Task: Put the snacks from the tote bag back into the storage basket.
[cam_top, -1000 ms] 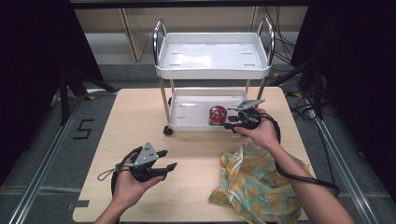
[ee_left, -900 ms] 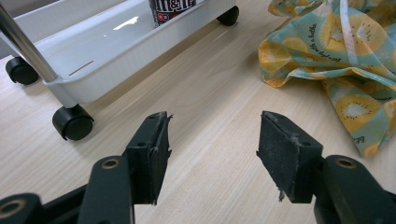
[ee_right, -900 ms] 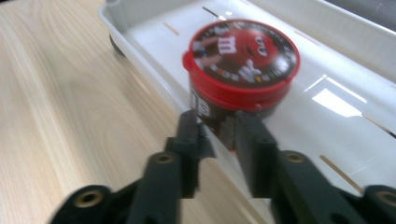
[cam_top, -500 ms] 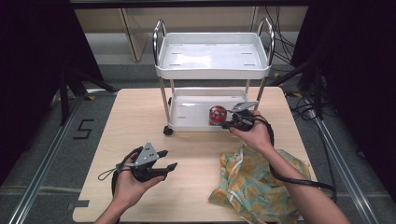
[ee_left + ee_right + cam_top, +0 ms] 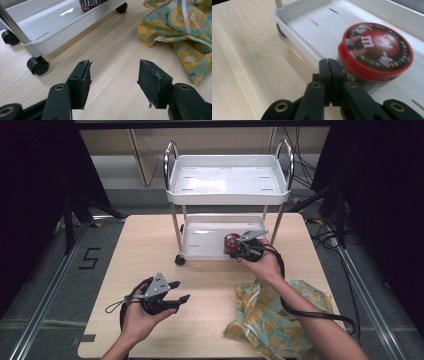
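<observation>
A wooden table (image 5: 150,250) bears a white two-tier cart (image 5: 227,185) at its far side. A yellow-green cloth (image 5: 272,312) lies crumpled at the near right. In the cart's lower tray (image 5: 317,17) stands a red-lidded tin (image 5: 375,51). The right gripper (image 5: 329,65) is pressed shut on nothing, its tips at the tray's rim just beside the tin, perhaps touching it. The left gripper (image 5: 113,77) hovers spread wide over bare wood, holding nothing.

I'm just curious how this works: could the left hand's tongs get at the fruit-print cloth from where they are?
Probably yes. The left tongs are open, and bare wooden table lies between them and the yellow-and-teal fruit-print cloth; nothing stands between.
</observation>
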`<action>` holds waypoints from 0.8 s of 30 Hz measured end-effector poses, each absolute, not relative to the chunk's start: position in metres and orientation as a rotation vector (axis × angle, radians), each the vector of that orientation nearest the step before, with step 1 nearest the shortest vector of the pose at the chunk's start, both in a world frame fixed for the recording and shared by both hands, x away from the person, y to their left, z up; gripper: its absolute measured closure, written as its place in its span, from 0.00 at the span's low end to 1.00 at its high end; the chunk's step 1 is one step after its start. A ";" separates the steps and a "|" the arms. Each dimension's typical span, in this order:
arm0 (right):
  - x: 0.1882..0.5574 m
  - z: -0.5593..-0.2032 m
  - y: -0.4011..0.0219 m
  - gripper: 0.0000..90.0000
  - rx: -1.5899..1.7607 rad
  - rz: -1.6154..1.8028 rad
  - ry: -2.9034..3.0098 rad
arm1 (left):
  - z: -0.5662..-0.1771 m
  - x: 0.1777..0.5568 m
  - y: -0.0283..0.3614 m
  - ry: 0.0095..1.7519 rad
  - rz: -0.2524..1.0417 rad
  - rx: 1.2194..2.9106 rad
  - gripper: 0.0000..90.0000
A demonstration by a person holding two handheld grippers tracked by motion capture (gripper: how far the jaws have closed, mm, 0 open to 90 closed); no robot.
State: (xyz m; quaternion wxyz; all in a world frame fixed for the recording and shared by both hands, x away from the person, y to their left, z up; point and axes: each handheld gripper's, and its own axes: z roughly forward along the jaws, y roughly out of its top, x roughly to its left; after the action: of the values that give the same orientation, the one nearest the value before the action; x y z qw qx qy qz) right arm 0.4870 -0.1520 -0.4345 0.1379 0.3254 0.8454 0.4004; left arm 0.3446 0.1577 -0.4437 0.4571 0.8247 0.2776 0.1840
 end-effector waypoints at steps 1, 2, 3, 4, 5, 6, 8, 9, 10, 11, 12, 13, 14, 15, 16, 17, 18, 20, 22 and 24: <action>0.487 -0.435 -0.150 1.00 0.941 1.159 2.428 | -0.444 0.345 0.158 0.683 0.452 2.031 0.47; 0.487 -0.435 -0.148 1.00 0.938 1.176 2.424 | -0.444 0.345 0.158 0.682 0.450 2.032 0.47; 0.487 -0.435 -0.146 1.00 0.948 1.155 2.416 | -0.444 0.345 0.158 0.683 0.454 2.032 0.47; 0.487 -0.435 -0.144 1.00 0.932 1.157 2.419 | -0.444 0.345 0.158 0.684 0.455 2.032 0.47; 0.487 -0.435 -0.142 1.00 0.941 1.162 2.399 | -0.444 0.345 0.158 0.685 0.455 2.032 0.47; 0.487 -0.434 -0.141 1.00 0.926 1.147 2.407 | -0.444 0.345 0.158 0.686 0.454 2.031 0.47; 0.485 -0.433 -0.138 1.00 0.942 1.187 2.407 | -0.444 0.345 0.158 0.684 0.455 2.032 0.47; 0.486 -0.434 -0.137 1.00 0.926 1.160 2.384 | -0.444 0.344 0.158 0.691 0.451 2.029 0.48; 0.486 -0.434 -0.136 1.00 0.933 1.170 2.369 | -0.443 0.345 0.158 0.683 0.456 2.032 0.47; 0.486 -0.434 -0.136 1.00 0.942 1.174 2.364 | -0.444 0.345 0.158 0.683 0.455 2.032 0.48; 0.486 -0.433 -0.136 1.00 0.962 1.179 2.387 | -0.444 0.345 0.158 0.684 0.454 2.032 0.48; 0.486 -0.433 -0.134 1.00 0.981 1.176 2.370 | -0.444 0.344 0.157 0.694 0.447 2.031 0.48; 0.488 -0.435 -0.134 1.00 0.951 1.178 2.355 | -0.444 0.344 0.157 0.692 0.451 2.031 0.48; 0.487 -0.435 -0.133 1.00 0.970 1.174 2.351 | -0.444 0.344 0.157 0.699 0.442 2.025 0.48; 0.487 -0.434 -0.133 1.00 0.971 1.195 2.364 | -0.444 0.345 0.158 0.688 0.445 2.030 0.47; 0.486 -0.434 -0.132 1.00 0.996 1.183 2.362 | -0.444 0.345 0.158 0.684 0.452 2.032 0.48; 0.487 -0.434 -0.132 1.00 1.003 1.168 2.352 | -0.444 0.345 0.158 0.684 0.455 2.032 0.48; 0.488 -0.434 -0.130 1.00 0.986 1.172 2.339 | -0.444 0.345 0.158 0.684 0.454 2.032 0.47; 0.487 -0.432 -0.129 1.00 1.009 1.202 2.354 | -0.444 0.345 0.158 0.682 0.453 2.033 0.48; 0.489 -0.432 -0.127 1.00 0.993 1.162 2.342 | -0.444 0.345 0.158 0.683 0.455 2.033 0.48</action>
State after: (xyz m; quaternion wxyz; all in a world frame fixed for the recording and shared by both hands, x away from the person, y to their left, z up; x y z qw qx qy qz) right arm 0.4886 -0.1275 -0.4322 0.1717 0.3499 0.8249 0.4094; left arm 0.3449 0.1578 -0.4437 0.4569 0.8249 0.2771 0.1844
